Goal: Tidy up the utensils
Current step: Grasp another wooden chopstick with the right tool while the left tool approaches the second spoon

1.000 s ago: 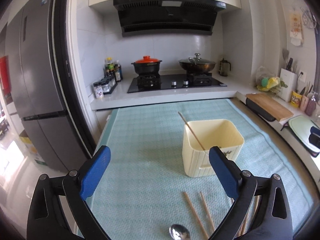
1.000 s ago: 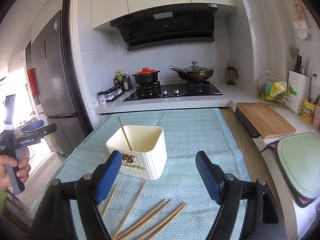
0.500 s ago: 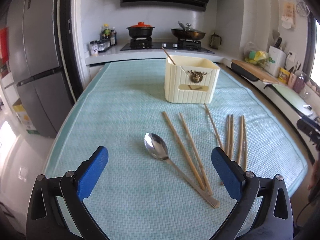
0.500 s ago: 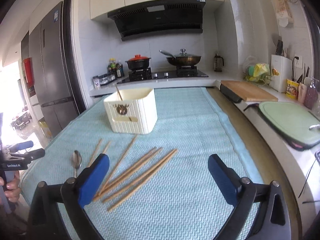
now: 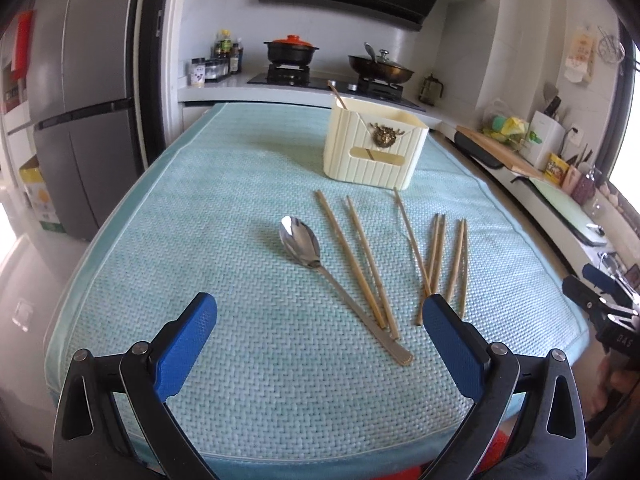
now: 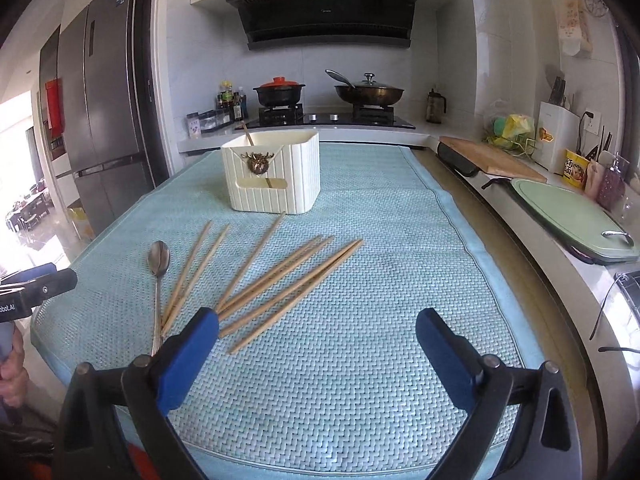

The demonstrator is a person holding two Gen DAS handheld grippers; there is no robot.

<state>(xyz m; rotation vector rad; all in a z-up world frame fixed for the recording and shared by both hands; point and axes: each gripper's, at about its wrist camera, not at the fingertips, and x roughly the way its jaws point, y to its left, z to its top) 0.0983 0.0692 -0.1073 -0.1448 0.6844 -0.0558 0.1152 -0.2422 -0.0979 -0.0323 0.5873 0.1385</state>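
A metal spoon (image 5: 300, 240) (image 6: 159, 256) and several wooden chopsticks (image 5: 360, 260) (image 6: 288, 276) lie loose on the teal mat (image 5: 200, 220) (image 6: 380, 240). Behind them stands a cream ribbed holder (image 5: 374, 148) (image 6: 272, 176) with one chopstick (image 5: 338, 96) (image 6: 247, 134) leaning inside. My left gripper (image 5: 319, 302) hovers open over the mat's near edge, the spoon handle's end between its blue pads, untouched. My right gripper (image 6: 317, 316) is open too, just short of the chopsticks' near tips. Each gripper shows at the edge of the other's view (image 5: 600, 304) (image 6: 36, 288).
A stove with a red-lidded pot (image 6: 280, 90) and a wok (image 6: 368, 92) lies behind the mat. A tall grey fridge (image 5: 88, 112) stands at left. Along the right counter are a wooden board (image 6: 488, 156), a green tray (image 6: 572, 216) and jars.
Both grippers have drawn back from the holder and sunk toward the mat's near edge. The spoon and chopsticks now lie ahead of them. The right jaws have widened.
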